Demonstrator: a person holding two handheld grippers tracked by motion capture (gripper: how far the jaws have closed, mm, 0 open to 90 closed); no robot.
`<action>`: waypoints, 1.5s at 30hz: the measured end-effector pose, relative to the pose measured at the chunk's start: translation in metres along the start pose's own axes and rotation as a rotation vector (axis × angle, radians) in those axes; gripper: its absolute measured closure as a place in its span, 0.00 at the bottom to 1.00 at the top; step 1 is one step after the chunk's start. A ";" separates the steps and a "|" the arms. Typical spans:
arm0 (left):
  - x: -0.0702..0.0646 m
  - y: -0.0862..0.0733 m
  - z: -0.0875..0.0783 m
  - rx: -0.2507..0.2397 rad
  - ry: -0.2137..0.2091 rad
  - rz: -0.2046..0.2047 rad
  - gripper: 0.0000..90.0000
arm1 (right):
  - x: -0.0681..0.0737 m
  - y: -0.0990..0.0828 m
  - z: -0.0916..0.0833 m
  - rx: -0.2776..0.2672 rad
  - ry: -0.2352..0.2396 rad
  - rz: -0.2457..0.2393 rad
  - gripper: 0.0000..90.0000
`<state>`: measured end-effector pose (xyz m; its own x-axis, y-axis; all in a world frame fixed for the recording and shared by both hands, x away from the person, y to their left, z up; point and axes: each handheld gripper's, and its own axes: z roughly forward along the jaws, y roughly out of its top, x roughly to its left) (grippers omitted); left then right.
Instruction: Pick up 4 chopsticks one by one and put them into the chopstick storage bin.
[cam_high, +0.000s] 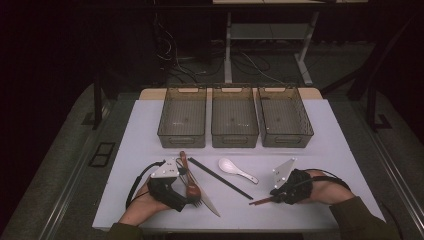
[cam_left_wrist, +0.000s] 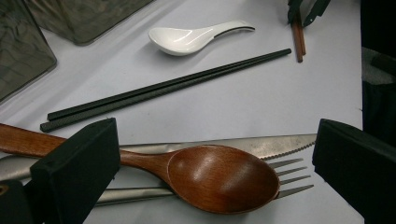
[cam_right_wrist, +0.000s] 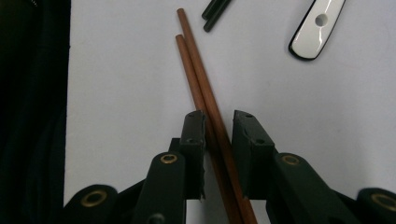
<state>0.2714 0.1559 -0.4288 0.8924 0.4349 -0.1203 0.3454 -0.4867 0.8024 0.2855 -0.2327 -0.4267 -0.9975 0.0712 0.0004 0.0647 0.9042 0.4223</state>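
Right tool (cam_right_wrist: 218, 122) low over the worktop (cam_right_wrist: 116, 93), its 2 jaws drawn in close on either side of 2 brown chopsticks (cam_right_wrist: 198, 88), a thin gap visible against the right-hand jaw, so not yet a firm pinch. Chopsticks lying on the worktop, side by side and touching, running out past the jaw tips. Seen from above at the near right of the worktop, right tool (cam_high: 272, 196) with the brown tips (cam_high: 257, 201) poking out toward the left. Just beyond them, ends of 2 black chopsticks (cam_right_wrist: 215, 11) and the handle of a white spoon (cam_right_wrist: 316, 25).

Left tool (cam_left_wrist: 212, 154) spread wide, jaws well apart, gripping nothing. Between and under the jaws, a wooden spoon (cam_left_wrist: 219, 177) resting on top of a fork (cam_left_wrist: 289, 177) and a serrated knife (cam_left_wrist: 280, 142). Farther out, black chopsticks (cam_left_wrist: 168, 86) lying as a pair, then the white spoon (cam_left_wrist: 191, 37) bowl up.

From above, left tool (cam_high: 186, 197) at the near left, over that pile of cutlery. Along the far edge, 3 grey baskets (cam_high: 235, 141) in a row, side by side.
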 end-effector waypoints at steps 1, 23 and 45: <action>0.000 0.000 0.000 0.001 -0.001 0.000 0.00 | 0.000 0.000 0.000 0.001 -0.001 -0.007 0.83; 0.000 0.000 0.001 0.006 -0.001 0.005 0.00 | -0.001 0.007 0.005 -0.037 0.053 -0.054 0.82; -0.001 0.000 0.000 0.008 -0.001 0.008 0.00 | -0.005 0.010 0.010 -0.079 0.085 -0.116 0.88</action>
<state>0.2709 0.1551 -0.4285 0.8956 0.4299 -0.1146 0.3403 -0.4961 0.7988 0.2911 -0.2197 -0.4310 -0.9972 -0.0708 0.0222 -0.0506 0.8680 0.4940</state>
